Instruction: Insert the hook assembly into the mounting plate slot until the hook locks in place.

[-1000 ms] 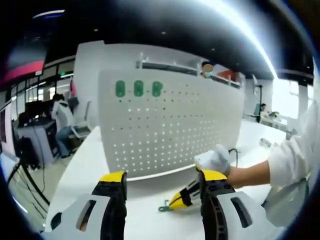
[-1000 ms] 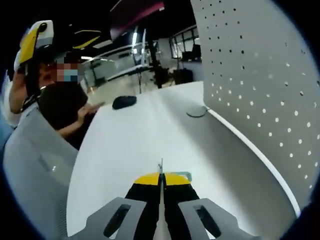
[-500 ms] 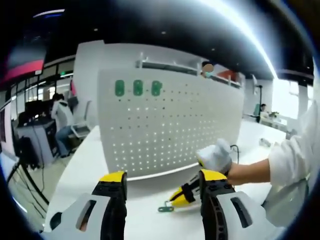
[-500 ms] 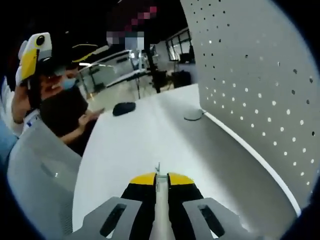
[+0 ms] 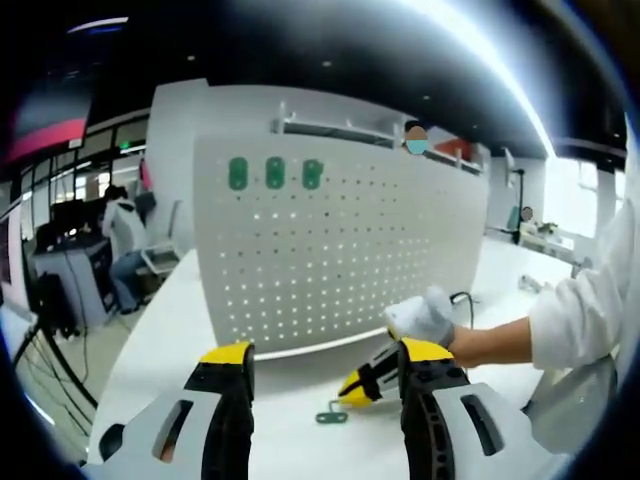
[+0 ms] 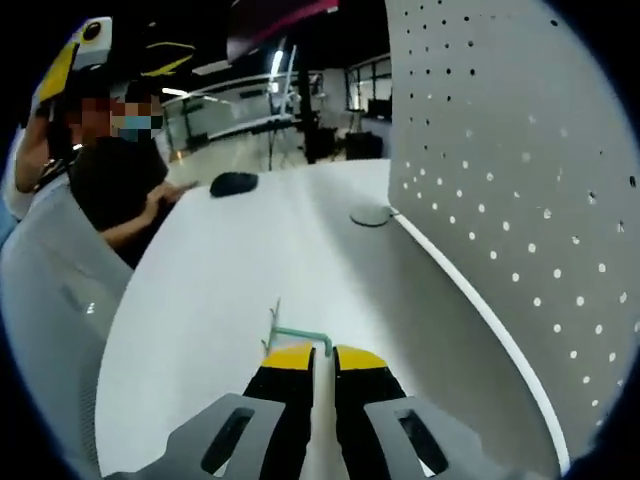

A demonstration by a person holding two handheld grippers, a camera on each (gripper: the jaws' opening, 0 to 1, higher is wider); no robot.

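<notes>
Gripping the green hook (image 6: 288, 335) at its yellow tips, the right claw (image 6: 322, 352) holds it low over the white worktop (image 6: 230, 260). The left claw (image 5: 322, 358) stands apart, holding nothing. Beyond, the white pegboard (image 5: 330, 250) carries three green hooks (image 5: 275, 173); no writing is legible.

Left gripper (image 5: 325, 358) agape, right gripper (image 6: 323, 352) pinched.

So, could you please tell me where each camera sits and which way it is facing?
Left gripper view: rides the left hand-held gripper, facing the pegboard; the right hand-held gripper and a sleeve enter from the right.
Right gripper view: rides the right hand-held gripper, looking along the table beside the pegboard.
Shared: pegboard, table, green hook.
</notes>
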